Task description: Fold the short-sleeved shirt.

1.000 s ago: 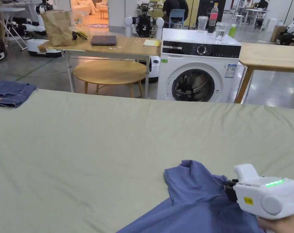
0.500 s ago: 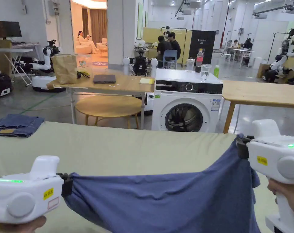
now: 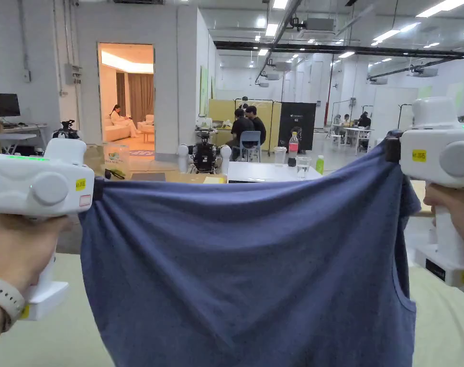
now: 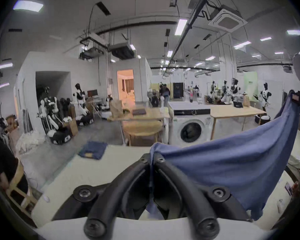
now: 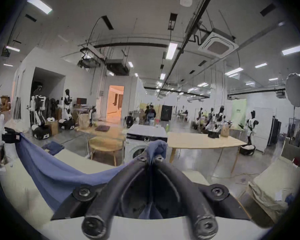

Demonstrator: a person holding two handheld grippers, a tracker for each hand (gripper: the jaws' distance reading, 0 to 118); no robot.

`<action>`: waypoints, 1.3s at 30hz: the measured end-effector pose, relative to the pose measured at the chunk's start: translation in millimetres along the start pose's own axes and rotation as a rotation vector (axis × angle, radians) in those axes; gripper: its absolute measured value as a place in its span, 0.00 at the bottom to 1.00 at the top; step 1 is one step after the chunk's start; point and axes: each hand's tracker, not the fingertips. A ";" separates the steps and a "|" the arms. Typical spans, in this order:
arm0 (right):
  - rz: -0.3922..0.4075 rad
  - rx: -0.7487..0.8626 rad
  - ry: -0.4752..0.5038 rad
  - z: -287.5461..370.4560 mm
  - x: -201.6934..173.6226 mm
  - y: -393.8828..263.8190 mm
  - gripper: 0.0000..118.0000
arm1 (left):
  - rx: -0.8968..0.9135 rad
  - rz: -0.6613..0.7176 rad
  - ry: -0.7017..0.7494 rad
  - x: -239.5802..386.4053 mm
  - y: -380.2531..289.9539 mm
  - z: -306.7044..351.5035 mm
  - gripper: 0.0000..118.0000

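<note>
A blue short-sleeved shirt (image 3: pixel 245 267) hangs spread in the air in front of me, above the pale green table (image 3: pixel 441 325). My left gripper (image 3: pixel 98 188) is shut on its upper left edge and my right gripper (image 3: pixel 392 149) is shut on its upper right edge, a little higher. In the left gripper view the jaws (image 4: pixel 152 159) pinch a bunched fold of the shirt (image 4: pixel 232 171), which stretches away to the right gripper (image 4: pixel 296 99). In the right gripper view the jaws (image 5: pixel 150 158) clamp the cloth (image 5: pixel 59 172), which runs left to the left gripper (image 5: pixel 16 137).
Folded jeans (image 4: pixel 92 149) lie at the table's far left corner. Beyond the table stand a washing machine (image 4: pixel 189 122), a round wooden table (image 4: pixel 142 131) and long wooden tables (image 5: pixel 201 140). People sit farther back in the room.
Both grippers have risen with the shirt, lifting it off the table until it hangs spread between them. A second ago the left gripper was out of view; the head camera has tilted up.
</note>
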 end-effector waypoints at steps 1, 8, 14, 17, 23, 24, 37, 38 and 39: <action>0.004 0.016 -0.012 -4.2 -0.2 10.2 0.00 | 0.014 -0.027 0.041 -1.0 12.6 -6.2 0.00; -0.028 0.087 -0.026 -29.1 -2.1 59.6 0.00 | 0.083 -0.035 0.090 -7.4 76.0 -23.9 0.00; -0.036 0.056 -0.047 -60.4 -8.6 33.0 0.00 | 0.048 -0.017 0.097 -4.1 56.9 -54.9 0.00; -0.042 -0.011 -0.068 -80.9 -12.1 -12.6 0.00 | -0.004 -0.001 0.097 1.0 14.6 -79.4 0.00; -0.055 -0.078 -0.082 -96.7 -15.2 -78.7 0.00 | -0.094 0.023 0.096 10.7 -48.2 -106.3 0.00; -0.055 -0.084 -0.080 -99.7 -11.5 -82.5 0.00 | -0.101 0.026 0.095 11.8 -53.7 -105.3 0.00; -0.030 -0.209 -0.096 31.3 -5.3 -172.6 0.00 | -0.172 0.076 0.016 19.1 -153.5 -7.4 0.00; -0.034 -0.231 -0.096 51.0 -4.5 -189.6 0.00 | -0.186 0.072 0.012 20.0 -171.2 9.4 0.00; -0.040 -0.262 -0.089 69.4 -3.8 -207.6 0.00 | -0.199 0.070 0.007 20.4 -189.1 24.4 0.00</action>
